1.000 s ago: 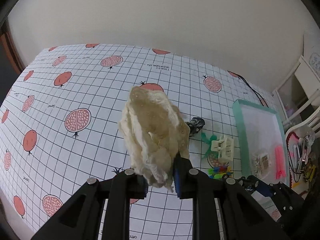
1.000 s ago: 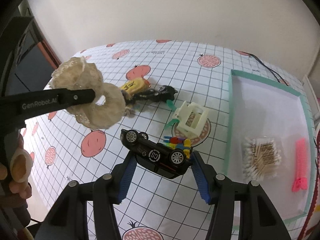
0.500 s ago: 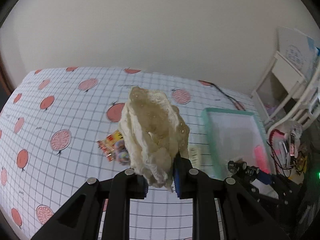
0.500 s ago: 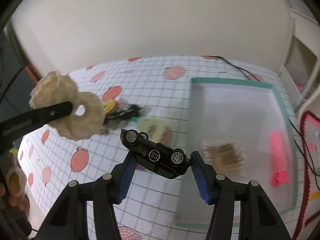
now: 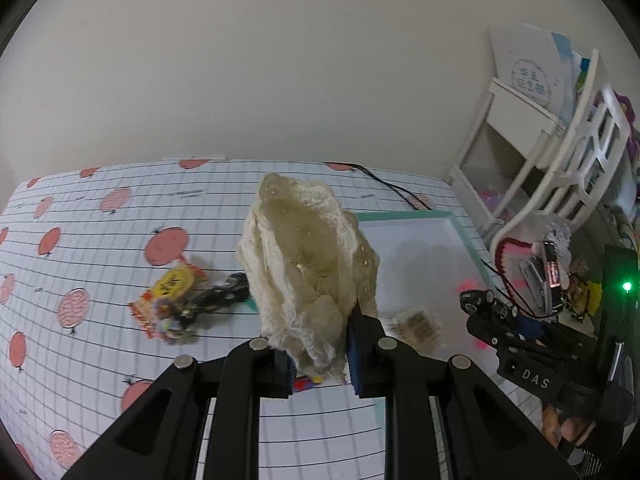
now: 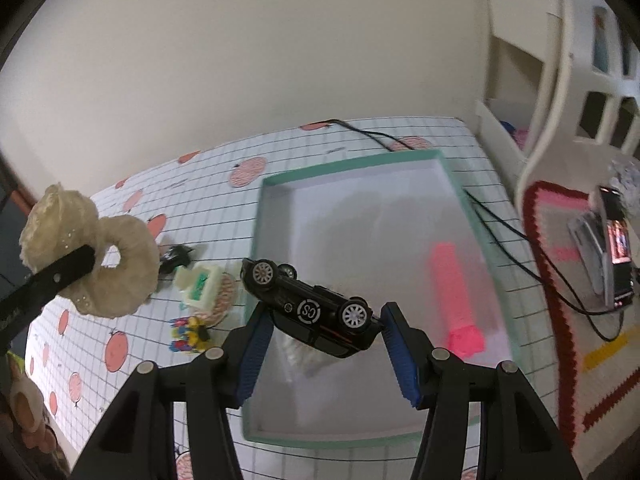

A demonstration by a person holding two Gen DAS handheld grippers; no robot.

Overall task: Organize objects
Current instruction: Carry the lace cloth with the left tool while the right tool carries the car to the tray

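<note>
My left gripper [image 5: 318,354] is shut on a cream lace scrunchie [image 5: 308,264] and holds it in the air left of the tray; it also shows in the right wrist view [image 6: 96,252]. My right gripper [image 6: 326,332] is shut on a black toy car [image 6: 310,306], upside down, above the near left part of the teal-rimmed white tray [image 6: 352,168]. In the tray lie a pink comb [image 6: 454,292] and a pack of cotton swabs [image 5: 418,326], partly hidden under the car.
On the pomegranate-print tablecloth [image 5: 80,248] lie a yellow snack packet [image 5: 170,290], a black clip [image 5: 224,298], a cream hair claw [image 6: 202,284] and small colourful clips [image 6: 188,334]. A black cable [image 6: 368,132] runs behind the tray. White furniture [image 5: 560,152] stands at the right.
Both grippers have moved to the right toward the tray. The car now hangs over the tray's near left part. The scrunchie stays clamped.
</note>
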